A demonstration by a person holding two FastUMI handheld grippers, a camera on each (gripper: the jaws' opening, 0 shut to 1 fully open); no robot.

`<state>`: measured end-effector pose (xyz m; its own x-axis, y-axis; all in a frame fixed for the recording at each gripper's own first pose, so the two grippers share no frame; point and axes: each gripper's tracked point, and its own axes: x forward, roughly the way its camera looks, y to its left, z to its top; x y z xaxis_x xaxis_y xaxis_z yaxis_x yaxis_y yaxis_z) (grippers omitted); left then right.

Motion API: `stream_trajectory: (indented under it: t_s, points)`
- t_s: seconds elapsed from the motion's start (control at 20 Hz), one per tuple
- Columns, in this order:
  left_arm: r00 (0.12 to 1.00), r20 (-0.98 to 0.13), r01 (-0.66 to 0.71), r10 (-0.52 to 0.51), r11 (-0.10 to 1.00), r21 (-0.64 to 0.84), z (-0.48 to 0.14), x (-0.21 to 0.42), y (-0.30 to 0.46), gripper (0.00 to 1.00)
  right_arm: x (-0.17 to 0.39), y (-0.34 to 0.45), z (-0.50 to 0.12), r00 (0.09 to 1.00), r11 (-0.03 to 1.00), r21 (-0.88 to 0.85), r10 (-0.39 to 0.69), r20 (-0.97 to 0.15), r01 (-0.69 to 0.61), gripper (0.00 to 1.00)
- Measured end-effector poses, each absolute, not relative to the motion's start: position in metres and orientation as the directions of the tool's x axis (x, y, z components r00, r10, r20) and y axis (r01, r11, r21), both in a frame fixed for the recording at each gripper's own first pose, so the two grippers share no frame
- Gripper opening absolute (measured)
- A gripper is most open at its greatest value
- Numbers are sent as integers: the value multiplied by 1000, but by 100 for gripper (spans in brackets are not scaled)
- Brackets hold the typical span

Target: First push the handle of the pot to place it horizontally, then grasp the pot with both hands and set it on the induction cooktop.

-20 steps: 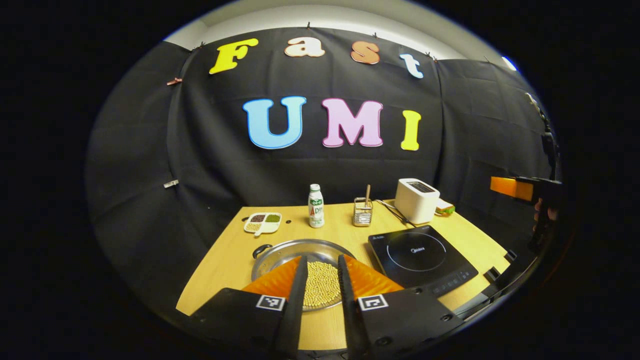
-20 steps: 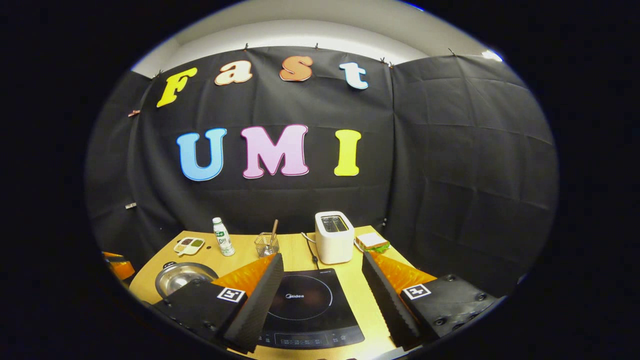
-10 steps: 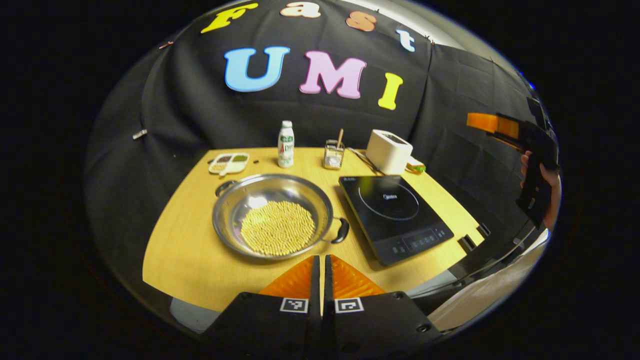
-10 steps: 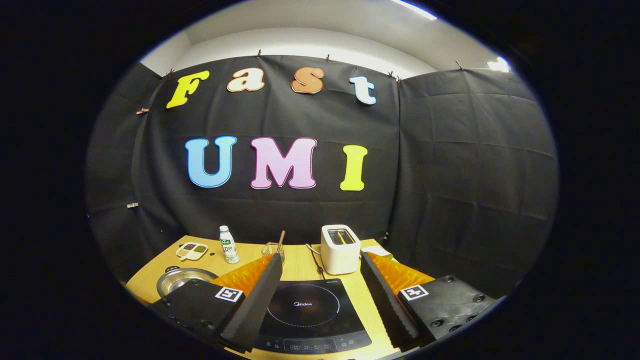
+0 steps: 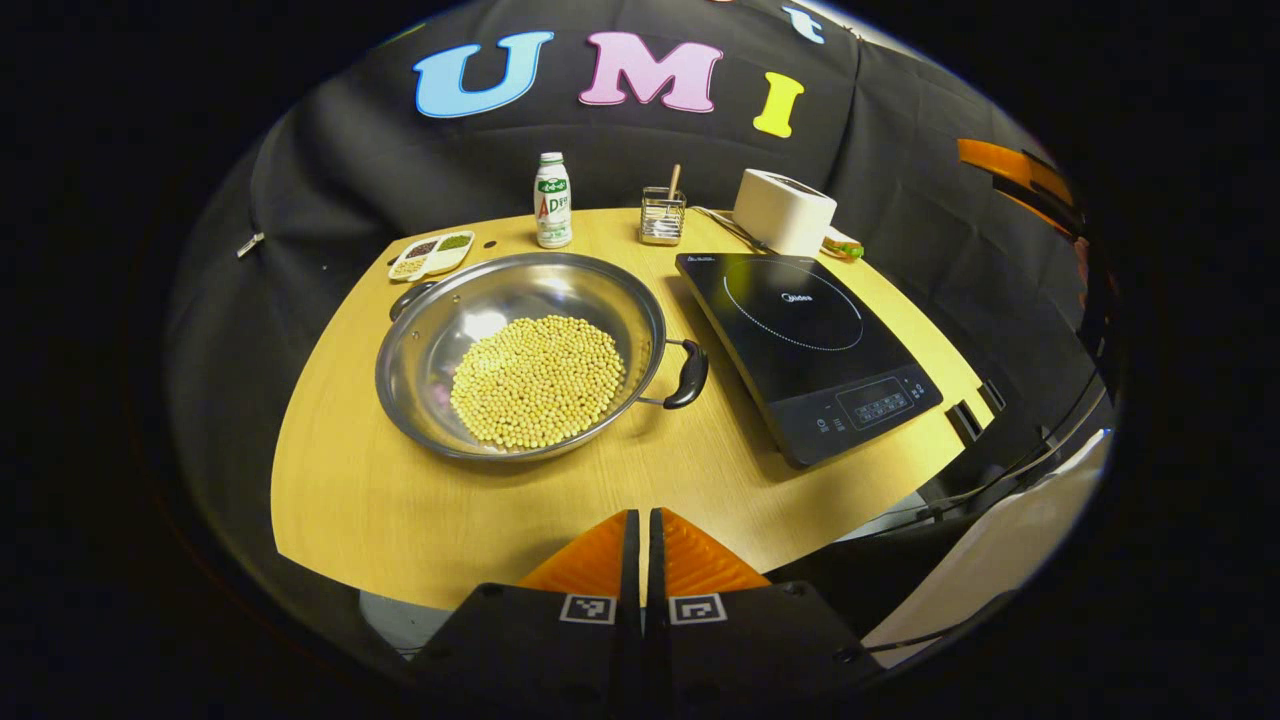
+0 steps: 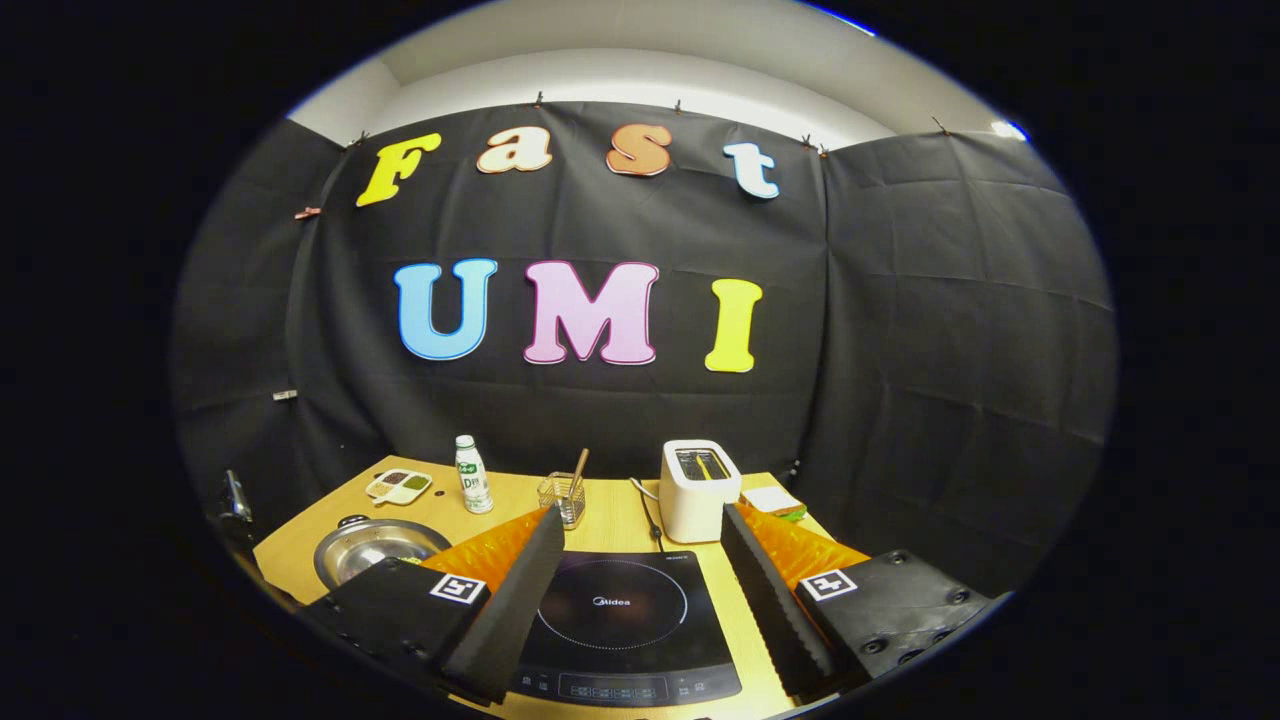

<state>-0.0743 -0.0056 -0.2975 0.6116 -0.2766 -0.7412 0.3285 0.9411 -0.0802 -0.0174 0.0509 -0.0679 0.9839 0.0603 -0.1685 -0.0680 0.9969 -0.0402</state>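
A steel pot (image 5: pixel 520 355) of pale beans (image 5: pixel 538 378) sat on the wooden desk (image 5: pixel 400 500), just left of the black cooktop (image 5: pixel 805 345), its two dark loop handles set on a slant: one (image 5: pixel 688 374) on the side toward the cooktop and nearer the front edge, the other (image 5: pixel 408 296) on the far side of the pot. The left tool (image 5: pixel 641 540) hung above the desk's front edge, well short of the pot, its fingers pressed together on nothing. The right tool (image 6: pixel 640 590) hovered over the cooktop with its fingers spread wide and empty.

The pot looked rigid, thin-walled and slick, and its loose load would likely shift or spill if it tipped; the beans should give it some weight. The two handles appeared to be the only sure places to grip, one per tool, with the pot kept level.

Behind the pot stood a small divided dish (image 5: pixel 432 254), a bottle (image 5: pixel 552 200), a wire holder (image 5: pixel 662 216), a white toaster (image 5: pixel 783 211) and a sandwich (image 6: pixel 778 501). Black cloth walled the booth beneath a pale ceiling.
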Motion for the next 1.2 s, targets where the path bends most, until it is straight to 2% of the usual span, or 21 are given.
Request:
stream_trajectory:
  t_s: [0.15, 0.45, 1.2]
  points:
    - [598, -755, 349, -271, 935, -59, -309, -51, -15, 5, -18, 49, -71, 980, 994, -37, 97, -175, -105, 98]
    - [527, -800, 402, -286, 914, -62, -336, -17, -36, 5, -13, 27, -78, 977, 995, -32, 89, -192, -96, 98]
    - [493, -817, 476, -299, 879, -34, -340, 27, -65, 5, 11, -4, -85, 980, 998, -68, 1, -197, -15, 98]
